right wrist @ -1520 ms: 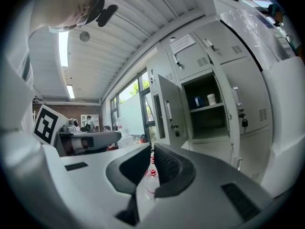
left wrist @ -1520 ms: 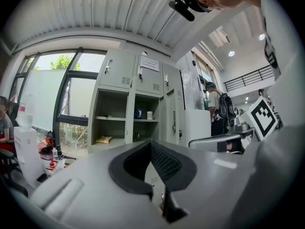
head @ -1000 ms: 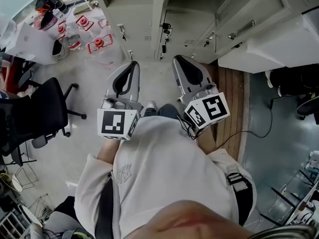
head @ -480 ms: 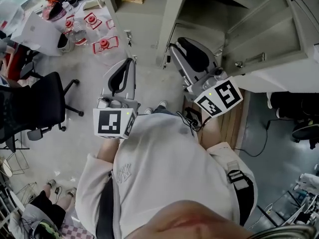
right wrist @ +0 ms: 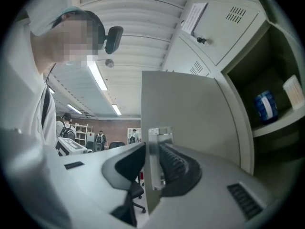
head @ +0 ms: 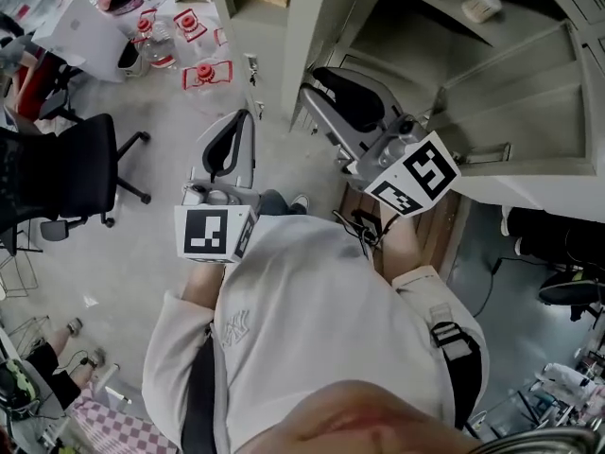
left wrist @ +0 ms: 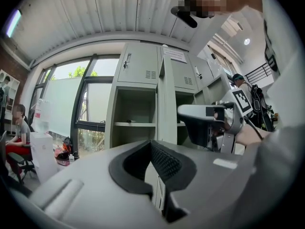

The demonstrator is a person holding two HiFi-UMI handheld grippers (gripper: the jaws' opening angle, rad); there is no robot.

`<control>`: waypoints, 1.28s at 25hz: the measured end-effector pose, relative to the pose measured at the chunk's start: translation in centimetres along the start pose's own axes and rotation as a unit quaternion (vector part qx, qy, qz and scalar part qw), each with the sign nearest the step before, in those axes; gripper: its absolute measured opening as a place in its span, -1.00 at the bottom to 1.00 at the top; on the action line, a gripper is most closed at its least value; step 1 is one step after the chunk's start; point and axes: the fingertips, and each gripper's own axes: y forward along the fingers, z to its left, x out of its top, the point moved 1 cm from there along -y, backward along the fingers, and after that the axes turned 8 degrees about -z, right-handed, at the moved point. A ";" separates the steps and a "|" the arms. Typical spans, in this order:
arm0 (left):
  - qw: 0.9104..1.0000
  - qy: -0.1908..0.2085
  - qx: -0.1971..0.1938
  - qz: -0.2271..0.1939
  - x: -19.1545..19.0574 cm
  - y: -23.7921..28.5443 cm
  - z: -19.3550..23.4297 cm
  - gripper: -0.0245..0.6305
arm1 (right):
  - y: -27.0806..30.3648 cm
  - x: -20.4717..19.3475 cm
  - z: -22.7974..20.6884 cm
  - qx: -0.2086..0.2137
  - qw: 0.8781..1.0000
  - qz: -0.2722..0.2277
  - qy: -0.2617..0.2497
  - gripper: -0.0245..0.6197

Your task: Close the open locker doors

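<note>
- Right gripper has moved forward to the open locker door and now pinches its front edge at the metal plate.
- Left gripper waits low, squeezed shut on nothing.
- Best, I think: hold firmly and swing the door slowly until it sits shut.

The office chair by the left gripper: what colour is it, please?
The chair is black; head view shows it best.
</note>
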 end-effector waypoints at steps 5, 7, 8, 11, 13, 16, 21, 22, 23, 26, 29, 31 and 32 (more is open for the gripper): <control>1.000 0.002 0.013 -0.001 -0.3 -0.2 1.0 -0.92 | 2.8 -1.3 0.5 0.036 0.999 0.005 0.010 -0.69; 1.000 0.003 0.016 0.000 -0.3 -0.1 1.7 -0.92 | 4.2 -1.7 0.5 0.041 0.999 0.010 0.003 -0.69; 1.000 0.003 0.016 0.000 -0.3 0.0 2.1 -0.92 | 5.0 -1.9 0.4 0.040 0.999 0.015 -0.005 -0.69; 1.000 0.006 0.017 -0.001 -0.1 0.3 4.0 -0.92 | 7.3 -2.8 0.1 0.035 0.998 0.032 -0.031 -0.74; 1.000 0.008 0.021 0.001 0.1 0.6 5.6 -0.92 | 8.9 -3.4 -0.3 0.028 0.998 0.037 -0.035 -0.78; 1.000 0.010 0.024 0.012 0.5 1.4 8.0 -0.92 | 11.4 -4.1 -1.1 0.018 0.998 0.041 -0.038 -0.80; 1.000 0.008 0.014 0.013 0.4 3.0 11.4 -0.92 | 15.4 -5.2 -3.1 -0.015 0.998 0.041 -0.050 -0.82; 1.000 0.007 0.013 0.014 0.3 3.4 12.0 -0.92 | 16.1 -5.4 -3.6 -0.025 0.997 0.040 -0.054 -0.82; 1.000 0.005 0.012 0.015 0.2 3.7 12.6 -0.92 | 16.9 -5.6 -4.2 -0.037 0.997 0.039 -0.057 -0.82; 1.000 0.005 -0.001 0.013 -0.2 4.6 14.2 -0.92 | 18.9 -6.2 -6.1 -0.074 0.994 0.038 -0.072 -0.83; 1.000 0.004 -0.016 0.004 -0.4 5.7 15.5 -0.92 | 20.7 -6.8 -8.3 -0.103 0.990 0.038 -0.084 -0.83; 1.000 -0.002 -0.008 0.015 -0.7 6.3 16.8 -0.92 | 21.6 -7.1 -9.7 -0.124 0.988 0.036 -0.088 -0.84; 1.000 -0.003 -0.007 0.018 -0.8 6.6 17.4 -0.92 | 22.0 -7.2 -10.3 -0.135 0.986 0.036 -0.090 -0.84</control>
